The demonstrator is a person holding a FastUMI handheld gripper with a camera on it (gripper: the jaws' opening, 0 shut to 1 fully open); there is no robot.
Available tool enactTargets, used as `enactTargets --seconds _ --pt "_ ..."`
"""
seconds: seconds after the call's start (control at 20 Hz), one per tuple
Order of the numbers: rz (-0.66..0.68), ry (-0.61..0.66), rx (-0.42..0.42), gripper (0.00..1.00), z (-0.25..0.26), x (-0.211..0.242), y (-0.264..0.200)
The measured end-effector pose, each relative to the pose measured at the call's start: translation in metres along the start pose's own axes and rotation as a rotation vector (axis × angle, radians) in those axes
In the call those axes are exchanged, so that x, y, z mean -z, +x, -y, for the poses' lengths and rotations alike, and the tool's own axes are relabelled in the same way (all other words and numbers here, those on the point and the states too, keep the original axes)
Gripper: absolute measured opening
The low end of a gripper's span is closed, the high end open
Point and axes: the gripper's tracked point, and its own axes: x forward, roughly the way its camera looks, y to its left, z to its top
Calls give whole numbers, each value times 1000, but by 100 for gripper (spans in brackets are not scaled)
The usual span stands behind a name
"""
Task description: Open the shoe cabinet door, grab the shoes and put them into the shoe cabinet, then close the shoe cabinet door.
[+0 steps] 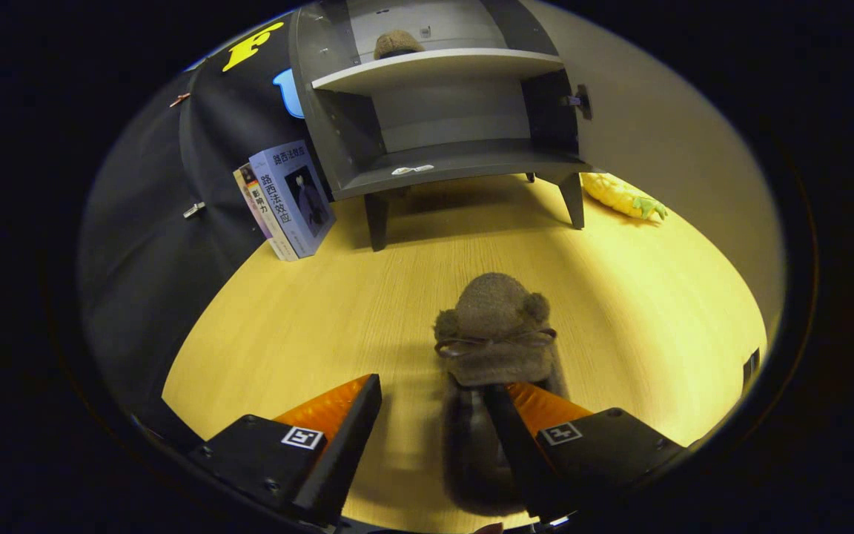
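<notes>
Gripper: spread wide, gripping nothing.
Slipper: floor, one o'clock, right finger inside its opening.
Cabinet: twelve o'clock, door open.
Risk: off-centre closing likely shoves the slipper aside.

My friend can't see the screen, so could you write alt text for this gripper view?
The open gripper hovers over a fuzzy brown slipper on a wooden floor, its right finger over the slipper's heel. Beyond stands an open grey shoe cabinet with the matching slipper on its upper shelf, books leaning left of it, a toy pineapple to its right.
</notes>
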Motion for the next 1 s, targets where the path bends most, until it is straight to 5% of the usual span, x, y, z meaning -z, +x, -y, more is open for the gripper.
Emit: enactTargets --seconds 0.15,0.3,0.45,1.0 --pt "26 -15 80 82 10 -5 25" --pt "56 -11 163 46 29 -12 32" --pt "64 -1 122 11 26 -18 28" --pt "195 -54 75 11 22 -142 -66"
